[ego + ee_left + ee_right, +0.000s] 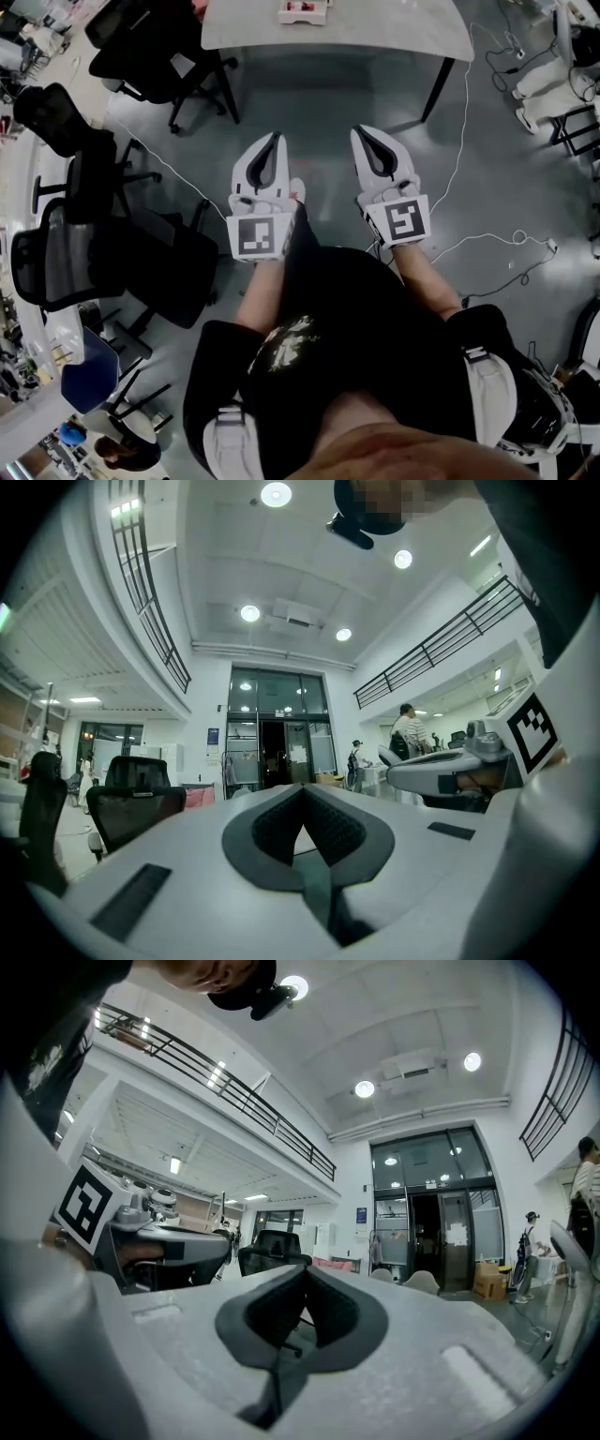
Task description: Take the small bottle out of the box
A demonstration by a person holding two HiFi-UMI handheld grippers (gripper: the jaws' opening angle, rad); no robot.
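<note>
A white box (303, 11) lies at the far edge of the grey table (375, 33), cut off by the top of the head view; something pink shows in it, and no small bottle can be made out. My left gripper (274, 139) and right gripper (361, 131) are held side by side in front of the person's body, over the floor and well short of the table. Both are shut with nothing between the jaws. The two gripper views look out across the hall, with the left gripper (302, 789) and the right gripper (305, 1269) each meeting at the tips.
Black office chairs (150, 47) (103, 244) stand to the left of the table and the person. White cables (469, 187) trail over the grey floor to the right. Far off are glass doors (277, 738) and people (410, 731).
</note>
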